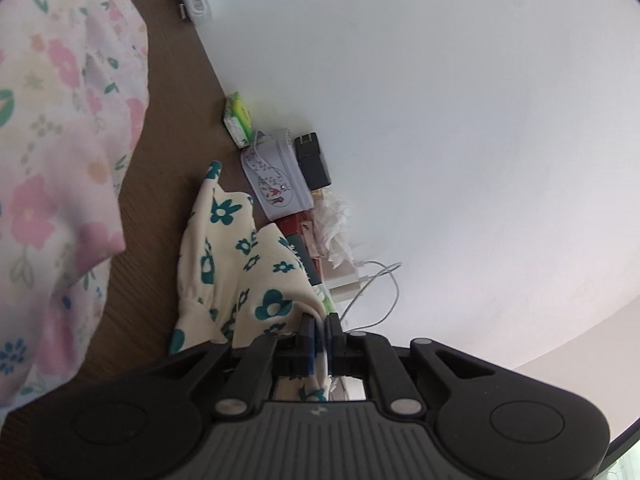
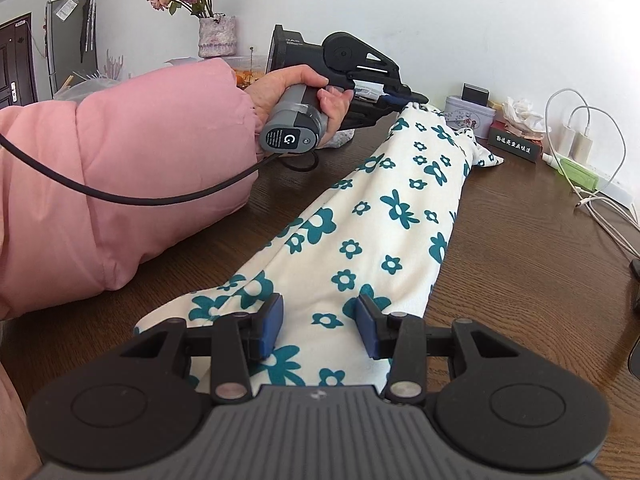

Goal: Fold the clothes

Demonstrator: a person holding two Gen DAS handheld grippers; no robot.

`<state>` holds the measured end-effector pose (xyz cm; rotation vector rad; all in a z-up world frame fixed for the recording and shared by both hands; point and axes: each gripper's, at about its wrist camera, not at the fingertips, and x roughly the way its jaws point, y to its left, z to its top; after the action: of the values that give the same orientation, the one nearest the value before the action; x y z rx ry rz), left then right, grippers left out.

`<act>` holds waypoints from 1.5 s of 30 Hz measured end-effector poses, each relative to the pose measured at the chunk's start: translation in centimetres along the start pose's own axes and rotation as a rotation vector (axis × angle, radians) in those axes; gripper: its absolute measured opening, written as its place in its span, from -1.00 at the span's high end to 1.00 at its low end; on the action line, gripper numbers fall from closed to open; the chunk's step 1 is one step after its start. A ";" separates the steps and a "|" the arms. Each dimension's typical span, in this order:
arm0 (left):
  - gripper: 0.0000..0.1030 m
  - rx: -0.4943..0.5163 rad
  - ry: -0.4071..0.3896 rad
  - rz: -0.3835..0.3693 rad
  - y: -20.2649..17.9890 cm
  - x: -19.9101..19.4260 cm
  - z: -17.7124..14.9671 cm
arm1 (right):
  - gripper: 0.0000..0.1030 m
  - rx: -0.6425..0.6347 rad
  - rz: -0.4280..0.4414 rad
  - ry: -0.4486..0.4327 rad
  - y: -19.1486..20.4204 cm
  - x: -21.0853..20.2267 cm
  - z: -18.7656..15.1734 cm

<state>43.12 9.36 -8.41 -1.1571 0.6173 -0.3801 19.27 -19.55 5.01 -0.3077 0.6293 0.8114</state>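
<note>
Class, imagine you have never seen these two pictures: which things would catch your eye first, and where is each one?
First, the cream garment with teal flowers, stretched across the middle of the dark wooden table. The left gripper pinches its far end, held by a hand in a pink padded sleeve; the right gripper hangs open over the near end. A pink floral cloth fills the left edge of the left wrist view.

Wooden table [image 2: 520,240] bearing floral garment [image 2: 380,232]

Pink floral cloth [image 1: 60,140] blurred and edge-cropped, box lettering [image 2: 513,139] too small to read
</note>
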 end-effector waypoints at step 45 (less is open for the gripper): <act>0.86 0.019 0.043 0.136 0.9 -1.0 0.0 | 0.00 0.018 0.099 -0.029 -0.5 -0.9 0.6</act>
<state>42.30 10.23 -9.00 -1.0845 0.7241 -0.2948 19.47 -20.13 6.07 -0.2489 0.6282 0.9031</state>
